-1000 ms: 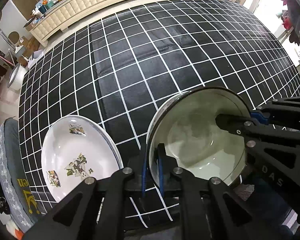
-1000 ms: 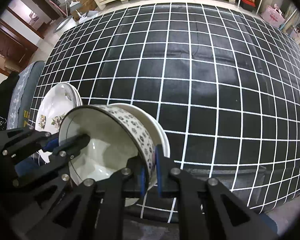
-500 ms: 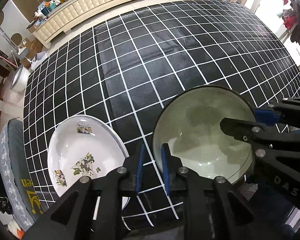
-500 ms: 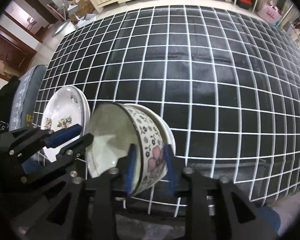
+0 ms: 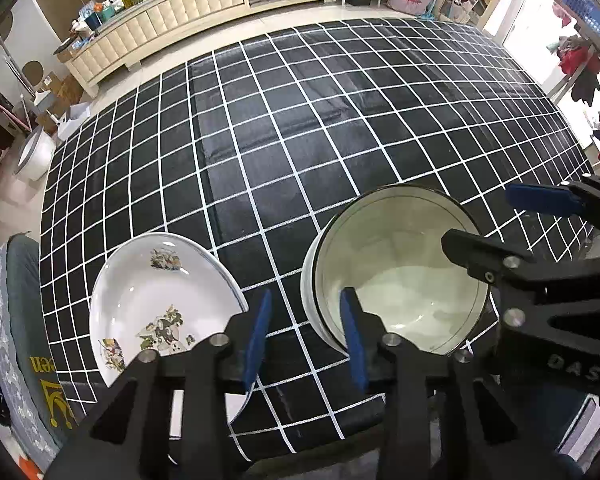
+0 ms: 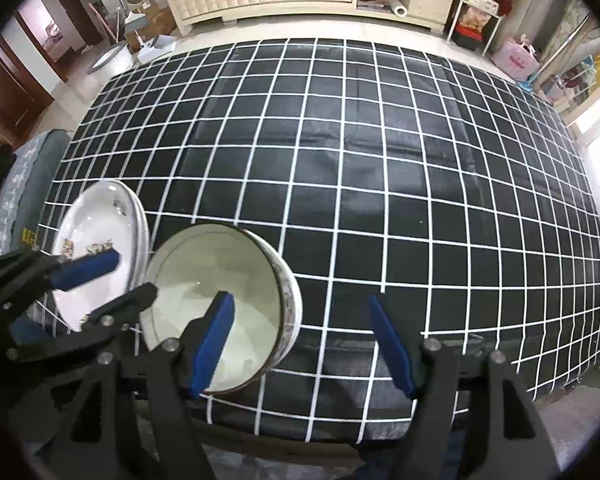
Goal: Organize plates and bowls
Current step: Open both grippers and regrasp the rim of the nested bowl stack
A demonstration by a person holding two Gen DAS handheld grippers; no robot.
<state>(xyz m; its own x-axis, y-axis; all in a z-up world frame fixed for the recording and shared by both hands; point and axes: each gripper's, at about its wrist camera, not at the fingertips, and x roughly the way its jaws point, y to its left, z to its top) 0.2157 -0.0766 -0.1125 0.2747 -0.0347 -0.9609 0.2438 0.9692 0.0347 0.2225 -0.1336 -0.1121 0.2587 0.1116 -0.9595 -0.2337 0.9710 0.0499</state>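
**Bowls nested, plates stacked; both tools released**

Left gripper (image 5: 306, 330): jaws apart, grasping nothing; its right finger overlaps the bowl's near rim, though contact cannot be judged. Right gripper (image 6: 312, 344): jaws wide apart, empty, left finger over the bowl's inside.

The bowl (image 5: 396, 276) sits just ahead of both tools on the cloth (image 5: 300, 128), apparently nested in a second bowl. The plates (image 5: 160, 300) lie ahead-left of the left gripper, stacked.

Judgement: sorting looks essentially complete; only withdrawal appears left.

The right view alone shows the bowl's patterned outer wall and the plates' layered edges (image 6: 138, 232). The left view alone shows the plate's full decoration.
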